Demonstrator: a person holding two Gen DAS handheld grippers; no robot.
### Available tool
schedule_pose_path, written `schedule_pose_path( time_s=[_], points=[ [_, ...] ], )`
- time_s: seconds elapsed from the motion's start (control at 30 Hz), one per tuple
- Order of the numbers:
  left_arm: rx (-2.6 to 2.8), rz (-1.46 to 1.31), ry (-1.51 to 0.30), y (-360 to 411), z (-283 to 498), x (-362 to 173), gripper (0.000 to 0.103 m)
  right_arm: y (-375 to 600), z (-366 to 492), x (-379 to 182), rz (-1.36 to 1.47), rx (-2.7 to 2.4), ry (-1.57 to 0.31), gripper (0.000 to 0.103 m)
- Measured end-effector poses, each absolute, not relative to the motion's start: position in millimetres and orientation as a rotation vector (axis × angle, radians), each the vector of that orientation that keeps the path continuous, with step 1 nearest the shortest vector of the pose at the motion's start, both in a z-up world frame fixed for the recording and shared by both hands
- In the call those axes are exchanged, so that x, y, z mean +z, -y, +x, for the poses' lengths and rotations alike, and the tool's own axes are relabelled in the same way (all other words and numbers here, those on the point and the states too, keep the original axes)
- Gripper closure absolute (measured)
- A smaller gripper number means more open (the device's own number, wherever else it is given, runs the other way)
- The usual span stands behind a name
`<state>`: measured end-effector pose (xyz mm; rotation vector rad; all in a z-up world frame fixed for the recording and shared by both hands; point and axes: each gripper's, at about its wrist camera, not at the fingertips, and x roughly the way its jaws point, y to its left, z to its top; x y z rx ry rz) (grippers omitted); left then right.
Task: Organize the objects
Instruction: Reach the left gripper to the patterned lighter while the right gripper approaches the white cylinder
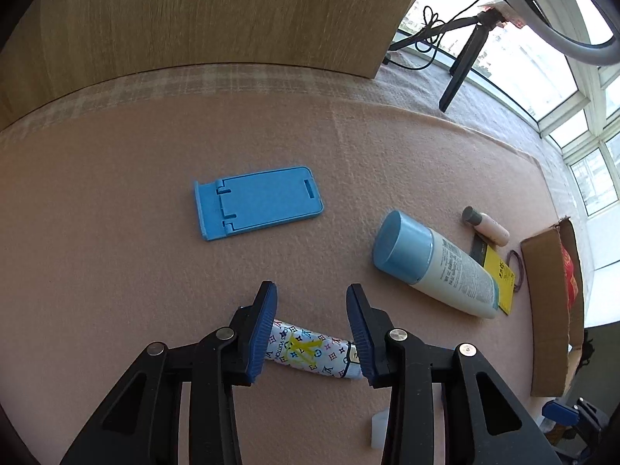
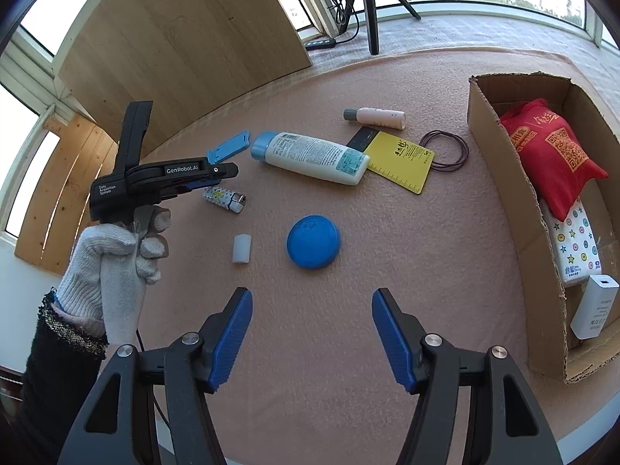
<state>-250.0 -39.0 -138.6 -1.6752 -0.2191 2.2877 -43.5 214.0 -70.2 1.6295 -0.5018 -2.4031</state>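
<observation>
Two grippers over a pink felt-covered table [image 2: 387,271], both with jaws spread and holding nothing. Left gripper [image 1: 312,310] hangs low over a patterned lighter [image 1: 310,352]; the lighter lies flat on the felt between the blue pads, but contact with either pad cannot be confirmed from the left wrist view. From the right wrist view the left gripper [image 2: 217,178] sits just above the lighter [image 2: 224,197], carried by a hand in a white knit glove [image 2: 116,259] with a dark sleeve behind it. Right gripper [image 2: 312,310] is wide open, hovering short of a blue round lid [image 2: 313,241] with clear felt between. Small white cylinder [image 2: 242,248] lies just left of the lid. Farther back: a white bottle with a light blue cap [image 2: 310,157] on its side, a small pink bottle with a grey cap [image 2: 374,116] beyond it, a yellow card [image 2: 403,162] partly under the white bottle's end, and a loop of dark hair ties [image 2: 445,150] beside the card. Blue folding phone stand [image 1: 257,202] lies flat, well apart from the lighter. Cardboard box [image 2: 500,178] stands open at the right edge, holding a red cloth bag [image 2: 550,155], a star-printed tissue pack [image 2: 575,244] and a white charger [image 2: 593,306]. Wooden panel [image 1: 213,11] at the rear; tripod [image 2: 364,4] by the windows.
</observation>
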Motion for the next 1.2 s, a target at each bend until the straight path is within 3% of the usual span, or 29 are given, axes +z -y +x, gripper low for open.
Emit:
schedule_pose_path(
  time_s=[0.5, 0.63, 0.97, 1.2],
  points=[
    [2.254, -1.672, 0.235, 63.5, -200.9, -139.6, 0.063, -179.8, -71.6, -77.6, 1.623, -2.351, 0.420, 0.043],
    [2.301, -1.639, 0.108, 52.8, -188.2, -134.1, 0.062, -166.3, -82.1, -84.2, 1.632, -2.334, 0.387, 0.043],
    [2.288, -1.638, -0.018, 33.0, -186.6, -139.2, 0.061, -140.3, -92.6, -99.8, 1.655, -2.294, 0.304, 0.043],
    [2.342, -1.642, -0.040, 41.0, -184.9, -139.2, 0.071, -120.6, -105.7, -106.7, 1.651, -2.282, 0.216, 0.045]
  ],
)
